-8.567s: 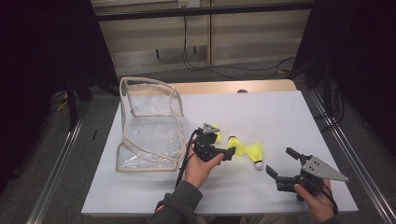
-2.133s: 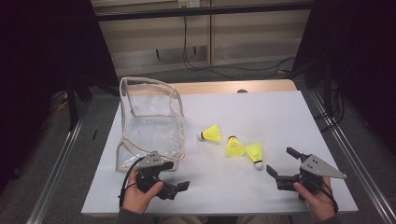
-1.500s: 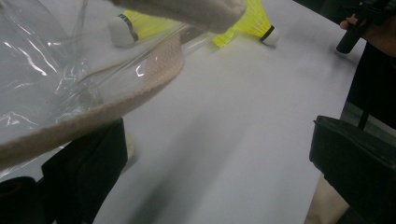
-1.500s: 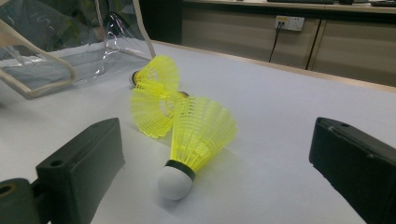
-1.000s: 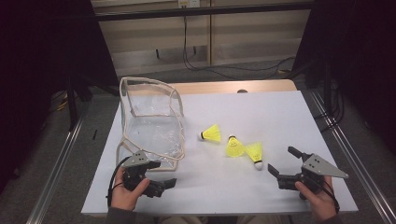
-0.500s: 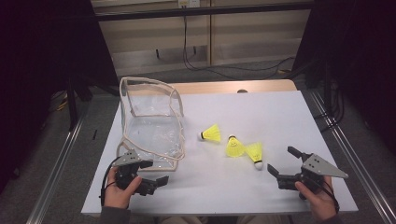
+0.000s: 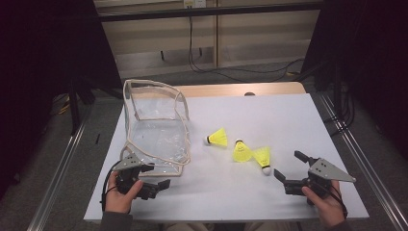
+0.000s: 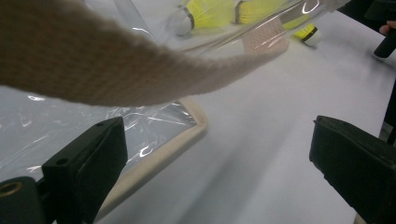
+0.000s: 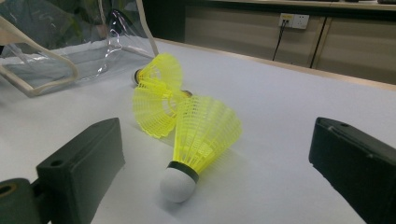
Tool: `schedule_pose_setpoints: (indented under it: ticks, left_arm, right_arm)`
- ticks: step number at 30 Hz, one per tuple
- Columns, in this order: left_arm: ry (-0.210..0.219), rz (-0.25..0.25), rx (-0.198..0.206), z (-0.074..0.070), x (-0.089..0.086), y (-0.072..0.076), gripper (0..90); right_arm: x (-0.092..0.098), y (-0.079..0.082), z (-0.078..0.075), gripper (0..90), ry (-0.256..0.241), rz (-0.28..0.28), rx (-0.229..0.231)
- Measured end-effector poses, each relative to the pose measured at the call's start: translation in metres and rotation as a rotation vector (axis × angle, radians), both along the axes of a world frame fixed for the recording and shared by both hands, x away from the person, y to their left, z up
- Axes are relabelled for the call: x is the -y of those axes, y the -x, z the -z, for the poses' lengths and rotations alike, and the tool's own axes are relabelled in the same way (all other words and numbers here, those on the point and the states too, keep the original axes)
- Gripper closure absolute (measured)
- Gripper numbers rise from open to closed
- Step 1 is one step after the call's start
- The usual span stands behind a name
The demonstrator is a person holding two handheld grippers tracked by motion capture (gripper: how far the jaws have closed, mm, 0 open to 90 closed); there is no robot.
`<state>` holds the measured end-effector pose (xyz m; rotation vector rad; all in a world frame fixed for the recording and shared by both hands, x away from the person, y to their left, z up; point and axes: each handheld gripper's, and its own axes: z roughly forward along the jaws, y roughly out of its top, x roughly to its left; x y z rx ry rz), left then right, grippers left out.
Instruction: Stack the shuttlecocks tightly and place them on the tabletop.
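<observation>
Three yellow shuttlecocks lie mid-table: one (image 7: 217, 138) nearest the bag, a second (image 7: 242, 151), and a third (image 7: 263, 158) with its white cork toward the front. A clear plastic bag (image 7: 156, 125) with beige trim stands at the left. My left gripper (image 7: 156, 177) is open at the bag's front corner, with nothing between its jaws. In the left gripper view (image 8: 219, 154) the bag's beige strap (image 8: 116, 70) crosses above the jaws. My right gripper (image 7: 290, 166) is open and faces the shuttlecocks; in its own view (image 9: 217, 135) the nearest shuttlecock (image 9: 201, 135) lies just ahead of the jaws.
The white table (image 7: 269, 110) has a wooden strip at its far edge. Metal rails (image 7: 358, 159) run along both sides. Cables (image 7: 202, 62) hang from a wall socket behind the table. Dark floor surrounds it.
My left gripper has drawn back from the shuttlecocks and slid left along the table's front to the bag's front corner. The right gripper and the shuttlecocks have stayed put.
</observation>
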<state>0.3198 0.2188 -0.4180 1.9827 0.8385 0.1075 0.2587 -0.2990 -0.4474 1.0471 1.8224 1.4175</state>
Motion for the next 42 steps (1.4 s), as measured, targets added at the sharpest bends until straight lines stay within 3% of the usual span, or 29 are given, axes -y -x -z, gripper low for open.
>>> schedule_pose_setpoints:
  ticks: [18, 22, 30, 42]
  left_arm:
    - [-0.005, -0.020, 0.003, 0.002, -0.005, -0.002, 4.2]
    - [-0.019, -0.021, 0.000, 0.003, -0.005, -0.003, 4.2]
    - [-0.006, -0.028, -0.002, 0.003, -0.008, -0.005, 4.2]
    - [-0.011, -0.024, 0.003, 0.002, -0.007, -0.005, 4.2]
  right_arm:
    - [0.005, -0.004, -0.002, 2.5, -0.010, 0.015, -0.018]
    - [0.003, -0.005, -0.004, 2.4, -0.002, 0.010, -0.013]
    - [-0.001, -0.008, -0.004, 2.5, 0.013, 0.001, -0.035]
    - [-0.012, -0.023, -0.007, 2.6, 0.028, 0.008, -0.051]
